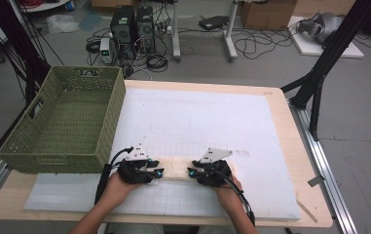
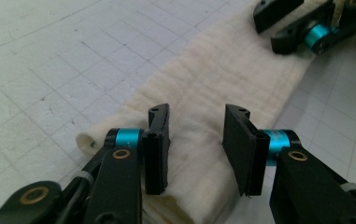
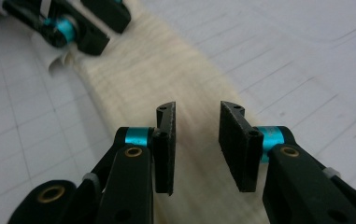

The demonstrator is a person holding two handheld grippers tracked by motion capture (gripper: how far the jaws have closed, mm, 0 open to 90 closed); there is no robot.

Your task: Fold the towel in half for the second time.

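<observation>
- Cables, computer towers and cardboard boxes sit on the grey floor beyond my table point(image 1: 290, 146), whose wooden top is mostly covered by a white gridded mat point(image 1: 197, 122).
- At the table's far left corner stands a green woven basket point(image 1: 64, 122).
- Near my edge of the mat lies a cream cloth point(image 1: 176, 168), folded into a long narrow strip running left to right.
- My left gripper point(image 1: 157, 173) is at the strip's left end, my right gripper point(image 1: 191, 171) at its right end; the two point toward each other along the cloth.
- In the left gripper view, my left gripper point(image 2: 196, 144) has its jaws parted to a middling gap, with the cloth point(image 2: 213, 79) lying beneath and between them. The strip's rolled end sits just beside the left jaw. Neither jaw pinches the fabric.
- In the right gripper view, my right gripper point(image 3: 196, 144) is likewise parted, straddling the cloth point(image 3: 143, 74), which runs away from the jaws toward my other gripper at top left.
- I cannot tell whether the jaw tips touch the fabric.
</observation>
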